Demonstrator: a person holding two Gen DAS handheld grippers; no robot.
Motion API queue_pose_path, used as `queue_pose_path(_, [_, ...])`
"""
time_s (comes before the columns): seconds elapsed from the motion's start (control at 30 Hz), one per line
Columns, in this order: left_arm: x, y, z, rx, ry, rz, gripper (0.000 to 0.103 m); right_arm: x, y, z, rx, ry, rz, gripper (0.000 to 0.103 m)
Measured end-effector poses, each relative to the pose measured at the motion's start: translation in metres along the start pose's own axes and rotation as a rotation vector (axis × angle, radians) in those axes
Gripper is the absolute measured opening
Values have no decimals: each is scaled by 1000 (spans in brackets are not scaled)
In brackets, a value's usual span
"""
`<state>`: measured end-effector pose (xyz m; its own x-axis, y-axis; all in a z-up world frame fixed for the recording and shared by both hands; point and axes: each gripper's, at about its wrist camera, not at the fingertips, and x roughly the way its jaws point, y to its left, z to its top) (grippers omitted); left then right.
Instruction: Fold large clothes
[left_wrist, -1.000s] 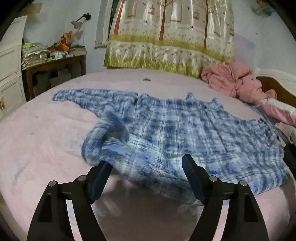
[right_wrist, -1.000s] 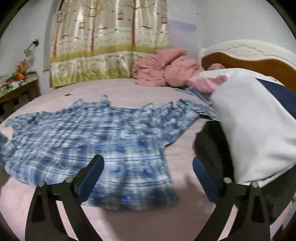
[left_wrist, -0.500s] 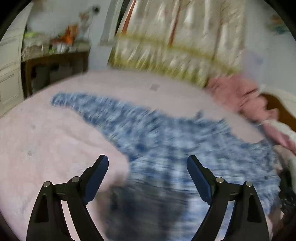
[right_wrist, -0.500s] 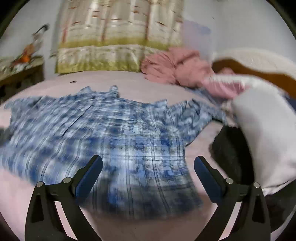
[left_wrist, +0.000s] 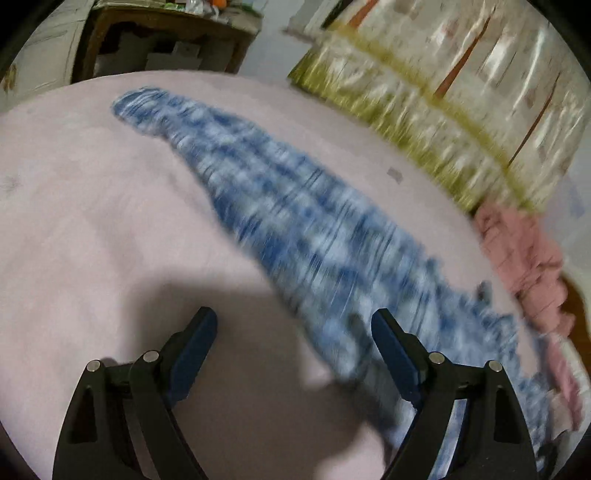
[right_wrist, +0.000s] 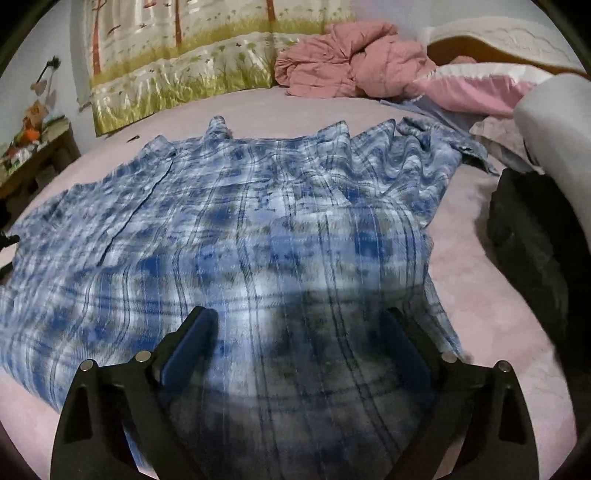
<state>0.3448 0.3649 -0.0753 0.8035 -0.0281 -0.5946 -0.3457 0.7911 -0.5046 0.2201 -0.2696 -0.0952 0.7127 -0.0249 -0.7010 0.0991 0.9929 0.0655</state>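
Observation:
A large blue and white plaid shirt (right_wrist: 258, 236) lies spread flat on the pink bed (right_wrist: 480, 280). My right gripper (right_wrist: 295, 325) is open and empty, low over the shirt's near hem. In the left wrist view the shirt's long sleeve (left_wrist: 280, 199) stretches away to the upper left, blurred by motion. My left gripper (left_wrist: 295, 328) is open and empty, over the pink sheet (left_wrist: 92, 221) beside the sleeve's near end.
A crumpled pink quilt (right_wrist: 343, 59) and a pink pillow (right_wrist: 476, 88) lie at the bed's far right. A dark item (right_wrist: 532, 236) and a white cover (right_wrist: 557, 122) sit at the right edge. A wooden table (left_wrist: 166, 40) stands left of the bed. A patterned curtain (right_wrist: 184, 55) hangs behind.
The folded-over shirt sleeve now lies stretched out flat. My left gripper has swung left and down toward the sleeve side. My right gripper has moved forward and lower over the hem.

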Motion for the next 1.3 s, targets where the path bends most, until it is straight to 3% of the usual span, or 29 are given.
queue_pose_path(0.13, [11, 9, 11, -43, -57, -15, 84, 5, 6, 3, -16, 10, -27, 92])
queue_pose_path(0.17, [14, 7, 12, -34, -58, -3, 62, 5, 6, 3, -16, 8, -27, 93])
queue_pose_path(0.2, [15, 4, 11, -18, -46, -13, 24, 5, 5, 2, -12, 8, -22, 93])
queue_pose_path(0.23, [15, -2, 9, -1, -37, -50, 13, 5, 4, 3, -9, 9, -18, 93])
queue_pose_path(0.27, [9, -9, 6, 33, -45, -95, 11, 4, 4, 3, -7, 7, -15, 93])
queue_pose_path(0.33, [-18, -38, 0, 165, -142, -58, 11, 4, 4, 3, -8, 9, -17, 93])
queue_pose_path(0.43, [-55, -89, -12, 339, -218, -82, 4, 4, 3, 3, -8, 10, -16, 93])
queue_pose_path(0.57, [-88, -165, -31, 547, -220, -27, 5, 4, 4, 3, -9, 9, -17, 93])
queue_pose_path(0.63, [-96, -202, -54, 660, -157, 32, 5, 4, 4, 3, -8, 10, -16, 93])
queue_pose_path(0.7, [-101, -226, -86, 750, -103, 35, 5, 4, 4, 3, -10, 10, -19, 93])
queue_pose_path(0.83, [-100, -228, -141, 690, 13, -90, 5, 3, 5, 3, -15, 11, -23, 93])
queue_pose_path(0.97, [-97, -241, -170, 804, -37, -51, 5, 2, 5, 3, -14, 8, -22, 93])
queue_pose_path(1.03, [-99, -233, -156, 748, -56, -43, 21, 3, 5, 3, -14, 8, -21, 93])
queue_pose_path(1.1, [-101, -216, -130, 621, -61, -66, 70, 3, 5, 3, -15, 9, -22, 93])
queue_pose_path(1.2, [-101, -186, -85, 452, -83, -49, 73, 2, 5, 2, -22, 13, -26, 94])
queue_pose_path(1.3, [-91, -150, -44, 326, -68, 17, 77, 2, 5, 2, -24, 14, -27, 94])
